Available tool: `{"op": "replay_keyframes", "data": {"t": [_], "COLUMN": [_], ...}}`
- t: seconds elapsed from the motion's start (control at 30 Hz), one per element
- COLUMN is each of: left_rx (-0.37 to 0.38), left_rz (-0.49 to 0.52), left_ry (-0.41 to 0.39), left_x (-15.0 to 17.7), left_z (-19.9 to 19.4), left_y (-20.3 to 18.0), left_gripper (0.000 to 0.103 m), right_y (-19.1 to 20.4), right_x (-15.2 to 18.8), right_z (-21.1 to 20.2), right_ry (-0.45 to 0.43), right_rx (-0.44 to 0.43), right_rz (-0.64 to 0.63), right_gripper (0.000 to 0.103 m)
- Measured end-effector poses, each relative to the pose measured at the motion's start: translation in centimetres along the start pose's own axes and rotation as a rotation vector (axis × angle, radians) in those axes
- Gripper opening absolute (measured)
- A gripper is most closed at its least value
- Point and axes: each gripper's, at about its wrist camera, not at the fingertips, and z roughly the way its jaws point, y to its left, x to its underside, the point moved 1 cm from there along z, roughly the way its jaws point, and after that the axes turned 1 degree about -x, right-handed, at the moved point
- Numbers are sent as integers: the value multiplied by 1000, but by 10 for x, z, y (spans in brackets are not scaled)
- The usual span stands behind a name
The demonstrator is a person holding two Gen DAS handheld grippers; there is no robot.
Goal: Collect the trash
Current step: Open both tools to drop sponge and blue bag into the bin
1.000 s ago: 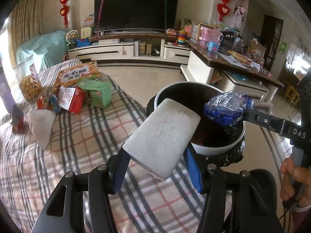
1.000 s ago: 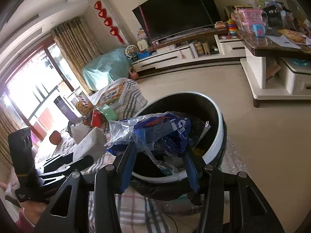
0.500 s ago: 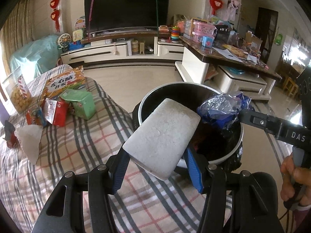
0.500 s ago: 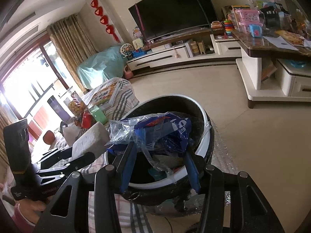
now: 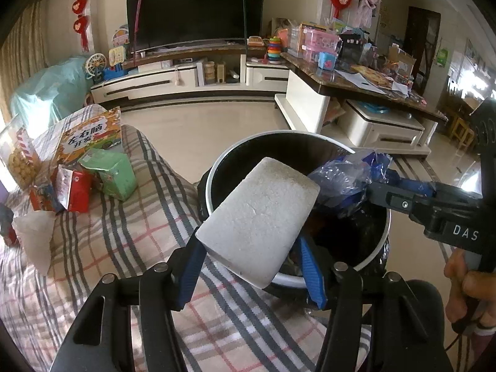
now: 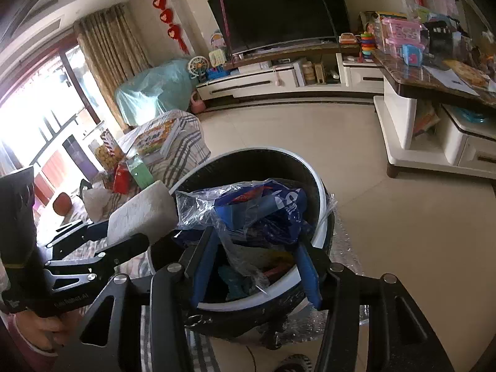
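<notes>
My left gripper (image 5: pixel 248 257) has the pale grey rectangular foam block (image 5: pixel 259 221) clamped between its blue pads, jaws roughly half spread, the block tilted over the near rim of the round black trash bin with the white rim (image 5: pixel 313 135). My right gripper (image 6: pixel 252 259) grips a crumpled blue and clear plastic bag (image 6: pixel 248 209), jaws about halfway, right above the bin's mouth. The bin sits beside the plaid-covered table (image 5: pixel 130 232), where a green carton (image 5: pixel 111 173) and red packet (image 5: pixel 76 192) lie.

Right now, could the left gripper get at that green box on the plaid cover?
Probably not yet: the left gripper is full with the white foam block. Otherwise, the way to the green box looks free.
</notes>
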Motion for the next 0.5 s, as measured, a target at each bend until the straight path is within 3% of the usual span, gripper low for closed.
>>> {"op": "replay_keyframes", "data": {"t": [0.5], "left_rx": [0], "left_rz": [-38], "left_ry": [-29], "left_x": [3], "left_z": [-6], "left_y": [8], "left_gripper": [67], "right_y": [-1], "right_x": [-4], "right_z": [0], "right_ry": [-7], "right_rx": [-9], "right_rz": [17], "right_gripper": [75]}}
